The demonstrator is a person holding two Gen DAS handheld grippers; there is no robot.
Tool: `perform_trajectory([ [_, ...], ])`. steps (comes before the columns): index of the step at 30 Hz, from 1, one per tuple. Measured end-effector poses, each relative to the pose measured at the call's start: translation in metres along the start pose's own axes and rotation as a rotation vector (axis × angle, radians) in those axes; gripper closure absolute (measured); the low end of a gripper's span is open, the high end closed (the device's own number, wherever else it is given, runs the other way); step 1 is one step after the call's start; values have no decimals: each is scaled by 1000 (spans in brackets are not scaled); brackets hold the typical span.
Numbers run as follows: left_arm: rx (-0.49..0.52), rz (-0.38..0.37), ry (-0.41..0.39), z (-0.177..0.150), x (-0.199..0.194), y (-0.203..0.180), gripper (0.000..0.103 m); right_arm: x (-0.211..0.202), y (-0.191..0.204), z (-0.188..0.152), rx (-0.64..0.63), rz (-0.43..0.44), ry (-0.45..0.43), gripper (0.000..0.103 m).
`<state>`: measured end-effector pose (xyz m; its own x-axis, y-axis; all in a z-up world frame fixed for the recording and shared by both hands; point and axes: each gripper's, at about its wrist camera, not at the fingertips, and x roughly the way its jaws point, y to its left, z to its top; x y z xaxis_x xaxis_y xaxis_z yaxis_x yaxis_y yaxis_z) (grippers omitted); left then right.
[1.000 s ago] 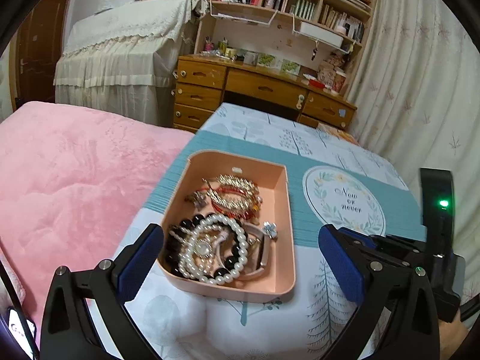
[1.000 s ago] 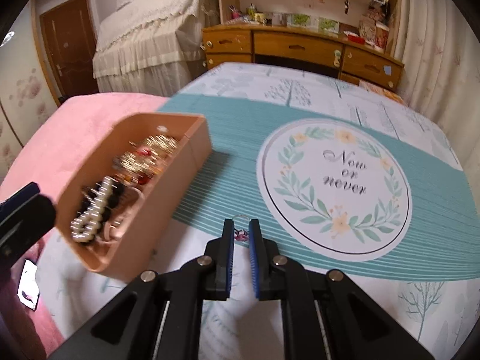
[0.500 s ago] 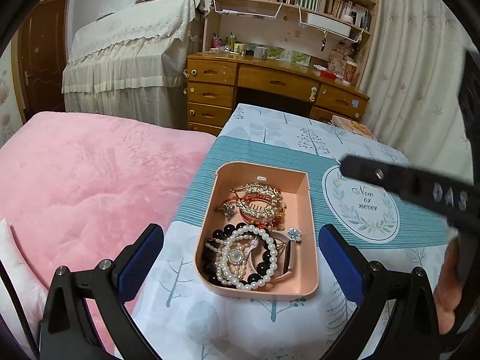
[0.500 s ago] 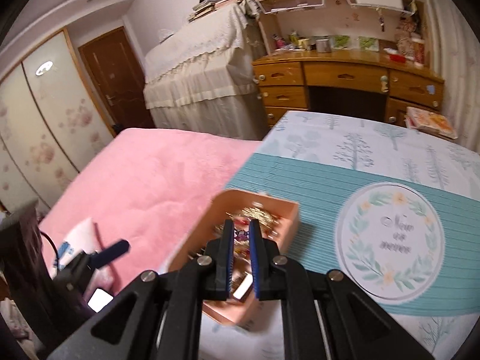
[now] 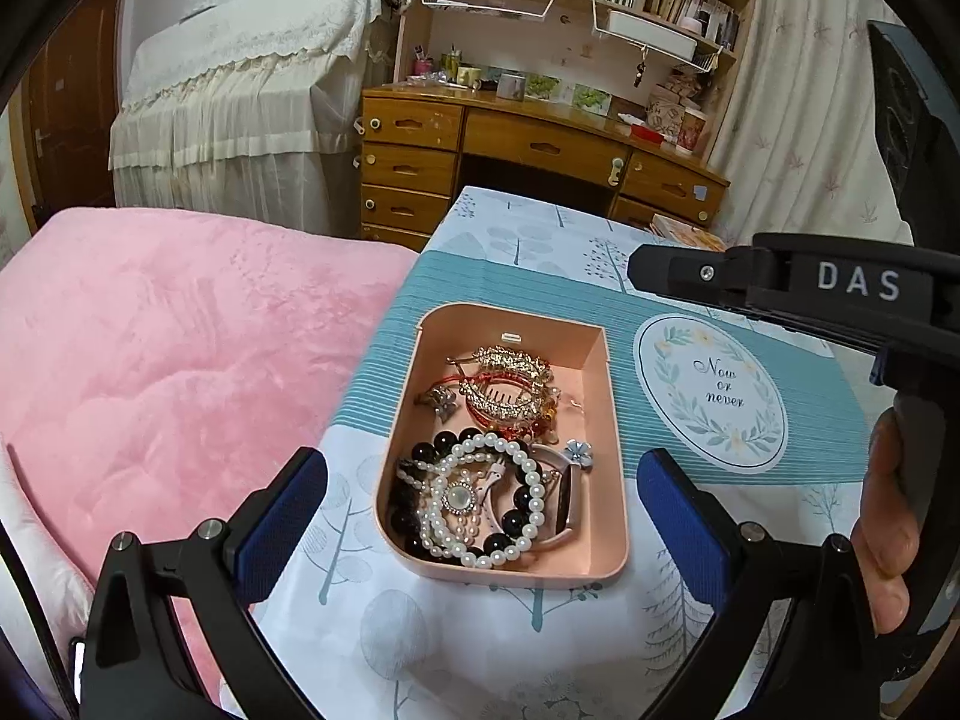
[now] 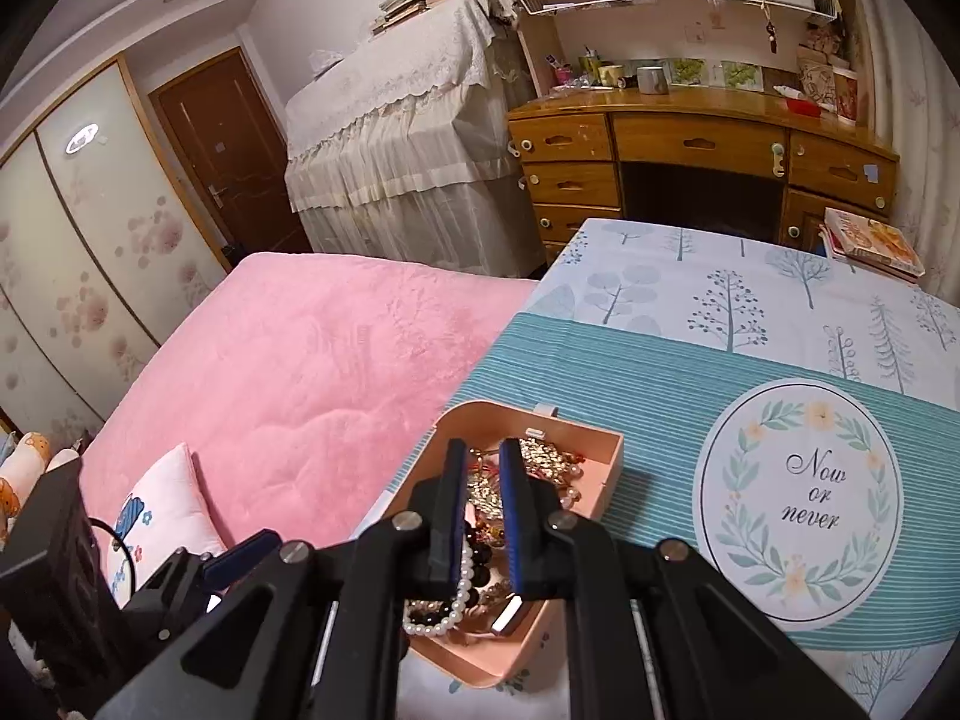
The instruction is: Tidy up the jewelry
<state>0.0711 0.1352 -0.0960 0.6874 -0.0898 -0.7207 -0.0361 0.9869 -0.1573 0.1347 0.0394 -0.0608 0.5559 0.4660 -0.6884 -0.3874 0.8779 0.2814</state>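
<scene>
A peach jewelry tray (image 5: 618,498) stands on the patterned tablecloth, holding a pearl bracelet (image 5: 516,480), black beads (image 5: 423,453), gold hair clips (image 5: 510,378) and a watch (image 5: 567,501). My left gripper (image 5: 480,510) is open wide, its blue pads on either side of the tray's near end, above it. My right gripper (image 6: 483,462) hovers over the tray (image 6: 606,474) with its jaws a narrow gap apart; nothing shows between the pads. Its arm crosses the left wrist view (image 5: 750,282) at the right.
A pink blanket (image 5: 168,348) covers the bed to the left of the table. A round "Now or never" print (image 5: 714,390) lies right of the tray. A wooden desk (image 5: 540,150) with shelves stands behind. A book (image 6: 870,240) lies at the table's far corner.
My right gripper lifted from the cloth right of the tray and swung over the tray; the small piece seen between its pads no longer shows. The left gripper pulled back and rose slightly.
</scene>
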Motion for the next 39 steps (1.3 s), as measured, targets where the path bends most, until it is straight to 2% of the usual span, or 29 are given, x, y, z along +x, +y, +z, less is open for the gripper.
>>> perform_trajectory([
  [3,-9,-5,3,1,-2,1,1,-4,1,-1,2,1,-10,85],
  [9,-11,-21,-6,1,-7,-2,1,-20,-3,-10,15,-22,-33,85],
  [13,5,-38,-11,-1,-12,-10,1,-34,-14,-23,46,-42,-41,85],
  [20,48,-111,13,-11,-23,-37,1,-66,-45,-62,106,-122,-56,84],
  [24,91,-141,36,-20,-27,-59,1,-89,-62,-85,141,-165,-75,75],
  [29,148,-186,42,-31,-36,-88,1,-119,-73,-113,158,-217,-103,72],
  [33,203,-154,4,-33,-47,-110,1,-144,-77,-125,157,-257,-142,65],
  [36,220,-117,-38,-28,-57,-123,1,-164,-74,-125,129,-321,-192,50],
  [39,200,-119,-68,-19,-67,-129,1,-181,-75,-121,133,-340,-232,48],
])
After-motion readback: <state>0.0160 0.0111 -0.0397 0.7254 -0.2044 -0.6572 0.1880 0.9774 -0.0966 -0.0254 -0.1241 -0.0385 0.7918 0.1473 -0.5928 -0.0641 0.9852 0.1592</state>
